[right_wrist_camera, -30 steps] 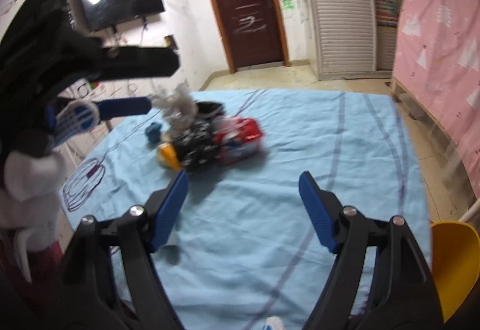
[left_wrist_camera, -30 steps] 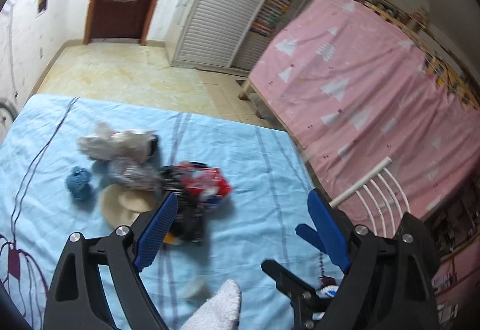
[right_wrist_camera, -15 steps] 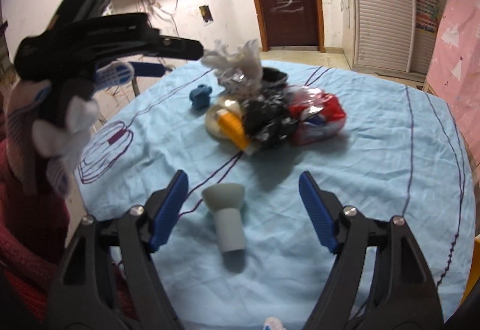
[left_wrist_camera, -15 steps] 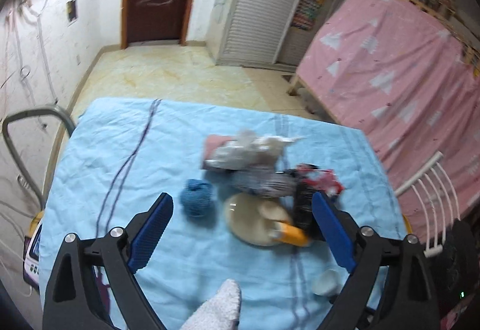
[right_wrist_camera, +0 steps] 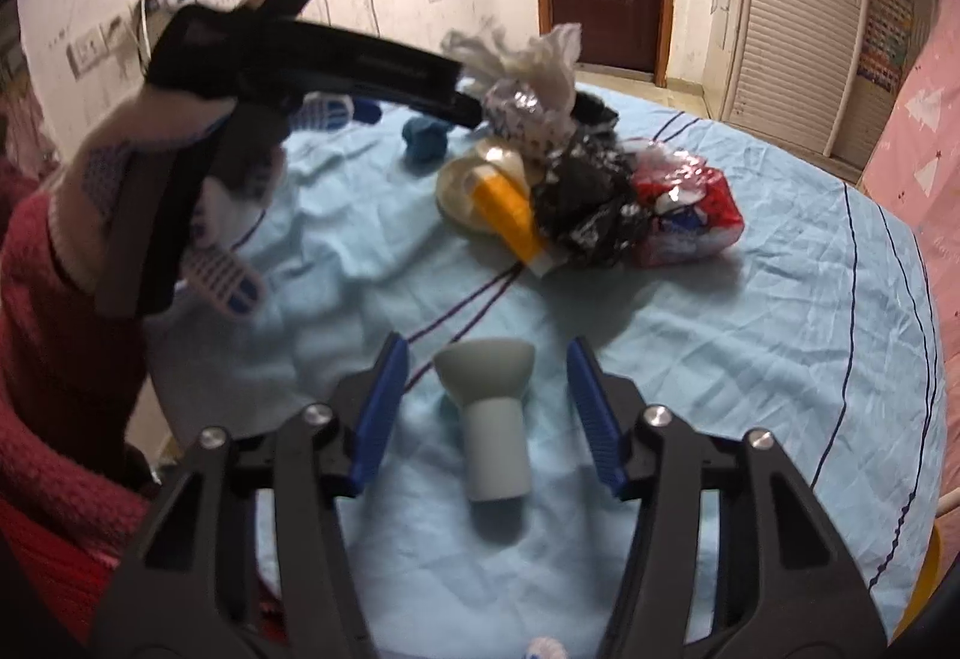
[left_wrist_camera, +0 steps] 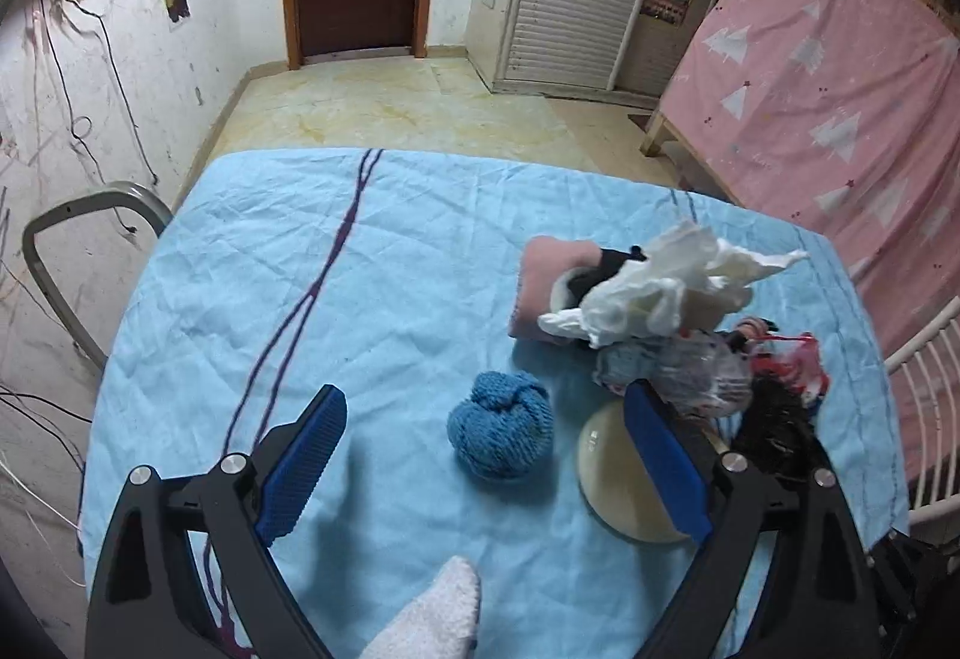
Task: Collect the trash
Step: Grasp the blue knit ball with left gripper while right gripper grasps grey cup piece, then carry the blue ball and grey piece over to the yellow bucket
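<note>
A heap of trash lies on the blue tablecloth [left_wrist_camera: 360, 299]: white crumpled tissue [left_wrist_camera: 660, 287], a clear plastic bag [left_wrist_camera: 696, 368], a black bag [right_wrist_camera: 588, 203], a red wrapper [right_wrist_camera: 690, 209] and a yellow tube [right_wrist_camera: 510, 215] over a beige bowl [left_wrist_camera: 612, 485]. A blue woolly ball [left_wrist_camera: 501, 434] sits left of the bowl, just ahead of my open left gripper [left_wrist_camera: 480, 407] and between its fingers. A grey funnel-shaped piece [right_wrist_camera: 492, 419] lies on the cloth between the blue pads of my right gripper [right_wrist_camera: 487, 359], whose jaws are closing with gaps on both sides.
A folded pink cloth [left_wrist_camera: 543, 287] lies behind the tissue. A metal chair frame [left_wrist_camera: 78, 215] stands off the table's left edge, and a pink-covered bed [left_wrist_camera: 840, 89] and white rails [left_wrist_camera: 924, 359] to the right. A gloved hand [right_wrist_camera: 108, 167] holds the left gripper.
The left view swung from the heap's right side to the blue ball and sank toward it. My right gripper came down over the grey piece and its jaws narrowed around it.
</note>
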Motion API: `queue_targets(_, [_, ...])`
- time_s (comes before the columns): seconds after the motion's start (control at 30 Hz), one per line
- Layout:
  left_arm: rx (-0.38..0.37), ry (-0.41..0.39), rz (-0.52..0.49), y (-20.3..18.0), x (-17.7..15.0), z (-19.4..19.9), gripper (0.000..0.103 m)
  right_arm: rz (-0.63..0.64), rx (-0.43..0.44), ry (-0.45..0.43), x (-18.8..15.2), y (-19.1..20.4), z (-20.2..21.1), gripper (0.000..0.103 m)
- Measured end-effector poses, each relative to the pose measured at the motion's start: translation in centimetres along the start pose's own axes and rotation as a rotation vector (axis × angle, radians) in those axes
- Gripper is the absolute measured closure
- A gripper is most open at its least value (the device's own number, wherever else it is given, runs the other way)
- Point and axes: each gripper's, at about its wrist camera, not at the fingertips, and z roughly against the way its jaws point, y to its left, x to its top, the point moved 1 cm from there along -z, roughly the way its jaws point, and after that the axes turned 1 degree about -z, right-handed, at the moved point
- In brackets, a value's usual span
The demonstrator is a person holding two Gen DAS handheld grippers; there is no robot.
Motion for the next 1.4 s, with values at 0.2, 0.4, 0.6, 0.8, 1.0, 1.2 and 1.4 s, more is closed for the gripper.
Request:
queue_targets(0.2, [0.017, 0.013, -0.016, -0.2, -0.1, -1.0, 0.044, 0.039, -0.024, 0.024, -0.2, 0.5, -0.5, 0.061])
queue_targets(0.4, [0.008, -0.011, -0.004, -0.1, -0.1, -0.8, 0.084, 0.020, -0.029, 0.016, -0.1, 0.0, -0.3, 0.071])
queue_targets(0.6, [-0.026, -0.041, 0.010, -0.3, -0.8, 0.0, 0.086, -0.020, -0.022, -0.013, 0.0, -1.0, 0.3, 0.071])
queue_targets(0.8, [-0.053, -0.102, 0.034, 0.2, -1.5, 3.3, 0.086, -0.061, -0.046, -0.074, 0.1, -2.6, 2.2, 0.071])
queue_targets(1.0, [-0.085, -0.157, -0.014, -2.1, -1.5, 7.2, 0.086, -0.117, -0.077, -0.141, 0.1, -5.1, 4.6, 0.071])
queue_targets(1.2, [-0.137, -0.201, -0.112, -7.1, -1.3, 10.4, 0.085, -0.177, -0.136, -0.209, -1.4, -7.8, 8.0, 0.071])
queue_targets(1.4, [-0.205, -0.223, -0.228, -13.5, -1.2, 12.3, 0.085, -0.275, -0.224, -0.294, -3.1, -12.2, 12.2, 0.071])
